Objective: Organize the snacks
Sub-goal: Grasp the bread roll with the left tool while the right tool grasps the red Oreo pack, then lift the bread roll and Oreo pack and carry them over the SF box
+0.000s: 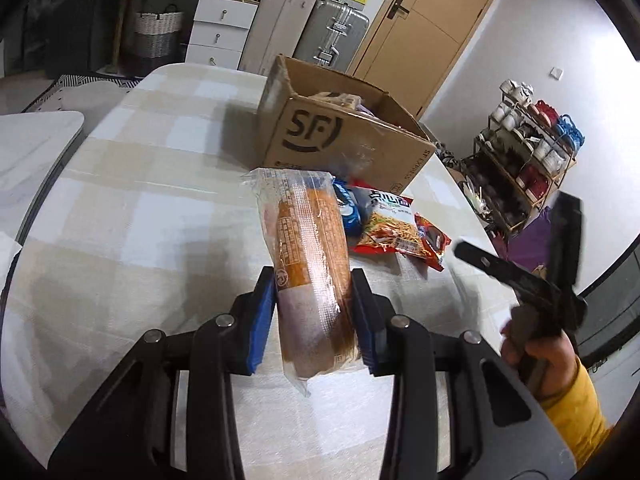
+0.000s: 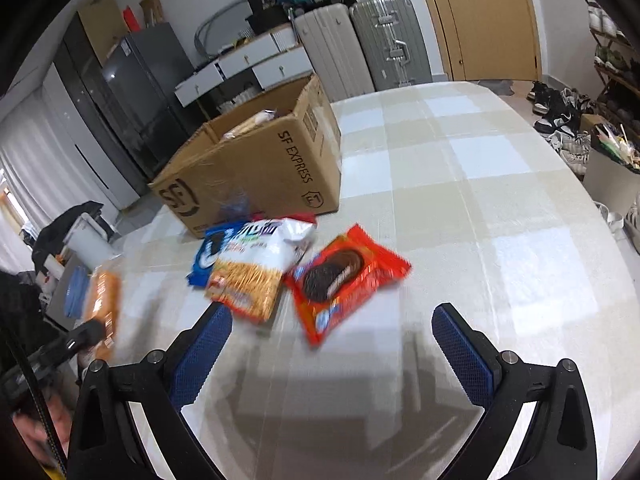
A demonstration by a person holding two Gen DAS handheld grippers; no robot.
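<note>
The left gripper (image 1: 314, 312) clamps one orange snack packet (image 1: 310, 256) above the table (image 1: 140, 200). The right gripper (image 2: 332, 344) hangs wide open; just ahead lie three packets: blue (image 2: 208, 254), noodle (image 2: 256, 276), red (image 2: 344, 276). One cardboard box (image 2: 264, 164) stands beyond.

The orange snack pack (image 1: 308, 264) is wrapped in clear, glossy plastic film that crinkles and catches the light. The left gripper (image 1: 314, 312) pinching it has matt black plastic fingers with blue, finely textured pads (image 1: 262, 320) and small shiny metal pins. The cardboard box (image 1: 340, 136) is matt brown corrugated paper with glossy clear tape across its front. Just in front of the box, the noodle bag (image 2: 256, 272), the blue cookie pack (image 2: 210, 254) and the red cookie pack (image 2: 344, 276) are shiny printed plastic. Under the box, the table (image 2: 480, 200) wears a smooth, slightly sheeny checked cloth.
</note>
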